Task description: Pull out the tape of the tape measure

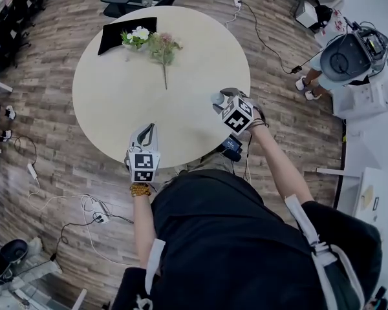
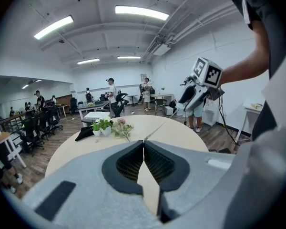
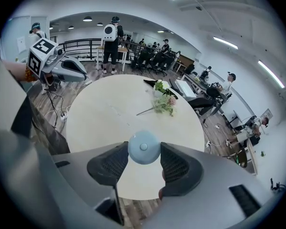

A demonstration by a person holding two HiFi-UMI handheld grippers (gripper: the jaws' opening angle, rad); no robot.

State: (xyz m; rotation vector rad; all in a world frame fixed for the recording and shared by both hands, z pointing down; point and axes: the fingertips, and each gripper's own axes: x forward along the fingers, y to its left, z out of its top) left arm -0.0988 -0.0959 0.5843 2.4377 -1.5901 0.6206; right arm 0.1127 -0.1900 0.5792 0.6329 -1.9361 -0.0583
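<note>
A round light-blue tape measure [image 3: 143, 147] sits between the jaws of my right gripper [image 3: 143, 162], which is shut on its sides above the table's near right edge. In the head view the right gripper [image 1: 221, 98] is right of my left gripper [image 1: 147, 132]. The left gripper [image 2: 144, 144] is shut, jaws meeting at their tips. From those tips a thin pale tape [image 2: 157, 130] runs across to the right gripper [image 2: 181, 109]. In the head view I cannot make out the tape.
The round beige table [image 1: 116, 108] carries a small potted plant [image 1: 137, 37], a cut flower sprig [image 1: 163, 49] and a black cloth [image 1: 116, 34] at its far side. Another person [image 1: 339, 60] stands at the right. Cables [image 1: 84, 205] lie on the wooden floor.
</note>
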